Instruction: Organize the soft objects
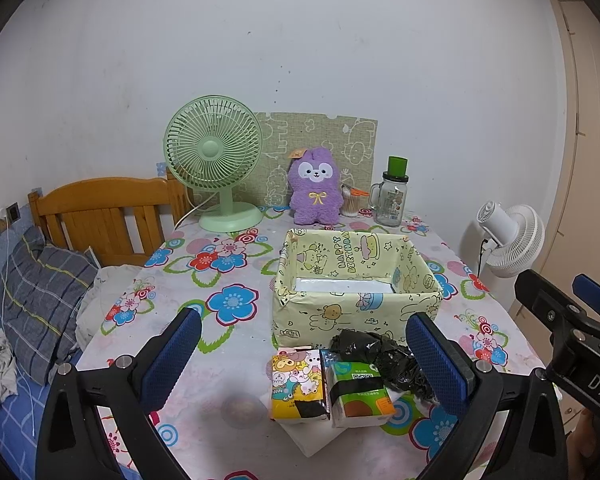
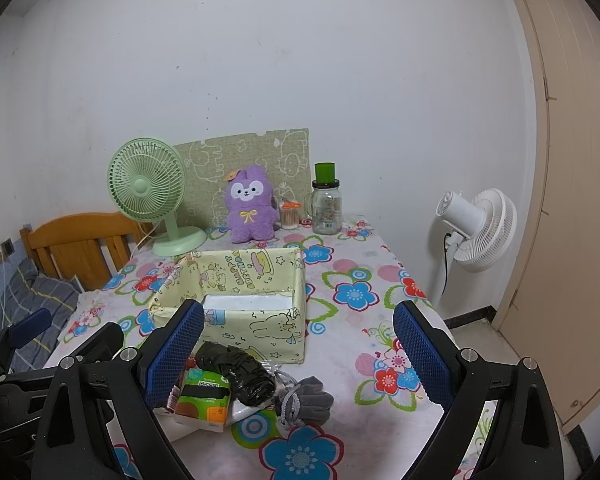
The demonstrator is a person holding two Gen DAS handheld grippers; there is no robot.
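A yellow cartoon-print box (image 1: 352, 304) (image 2: 240, 320) stands open on the flowered table, white at its bottom. In front of it lie a yellow cartoon tissue pack (image 1: 298, 386), a green tissue pack (image 1: 360, 398) (image 2: 202, 398), a crumpled black plastic bag (image 1: 380, 354) (image 2: 236, 372) and grey gloves (image 2: 306, 400), on a white folded sheet (image 1: 312, 436). My left gripper (image 1: 304, 364) is open above the tissue packs, holding nothing. My right gripper (image 2: 298, 356) is open too, over the bag and gloves. A purple plush toy (image 1: 315, 188) (image 2: 250, 204) sits against the back wall.
At the table's back stand a green desk fan (image 1: 214, 160) (image 2: 150, 192), a glass jar with a green lid (image 1: 392, 196) (image 2: 327, 204) and a swab pot (image 2: 290, 216). A white floor fan (image 1: 512, 236) (image 2: 476, 228) stands right, a bed with wooden headboard (image 1: 100, 208) left.
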